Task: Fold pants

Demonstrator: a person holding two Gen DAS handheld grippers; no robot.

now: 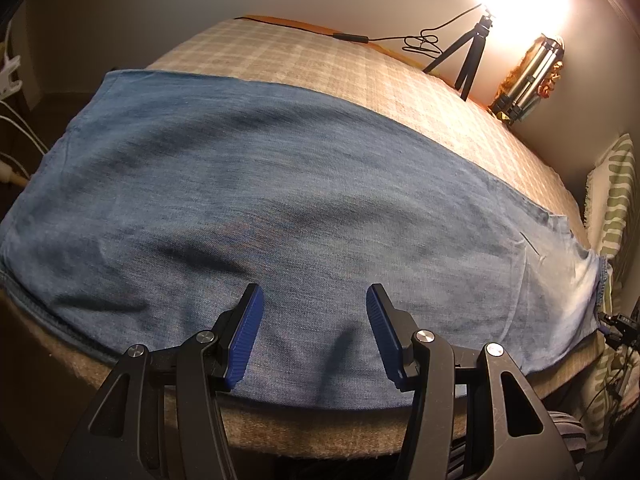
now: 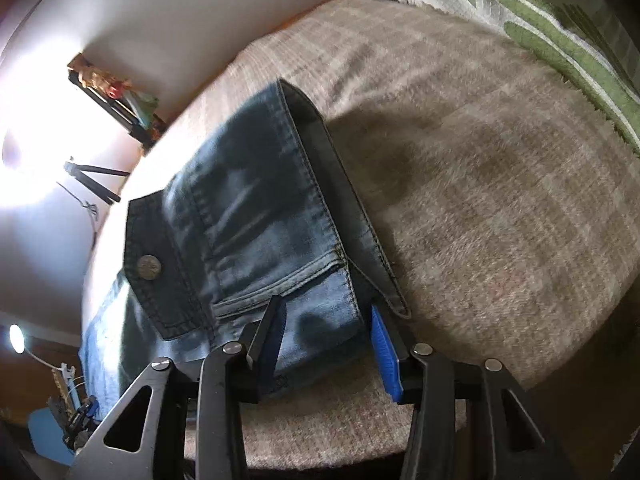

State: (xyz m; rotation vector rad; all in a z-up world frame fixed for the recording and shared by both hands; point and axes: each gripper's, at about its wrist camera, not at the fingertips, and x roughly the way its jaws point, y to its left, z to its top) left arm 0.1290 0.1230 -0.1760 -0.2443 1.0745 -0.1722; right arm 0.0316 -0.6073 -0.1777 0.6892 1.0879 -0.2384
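Blue denim pants (image 1: 260, 200) lie flat across a bed covered by a beige plaid blanket (image 1: 320, 60). In the left wrist view my left gripper (image 1: 314, 304) is open and hovers over the near edge of the leg fabric, touching nothing. In the right wrist view the waistband end of the pants (image 2: 260, 220), with a metal button (image 2: 149, 267), lies on the blanket (image 2: 500, 200). My right gripper (image 2: 326, 316) is open, with its blue-padded fingers (image 2: 384, 352) on either side of the waistband corner near the pocket.
A bright lamp on a small black tripod (image 1: 468, 56) stands at the far side of the bed beside a metal canister (image 1: 528, 76). A green-striped white pillow (image 2: 540, 4) lies at the bed's end. Cables and a charger (image 1: 12, 80) hang at the left.
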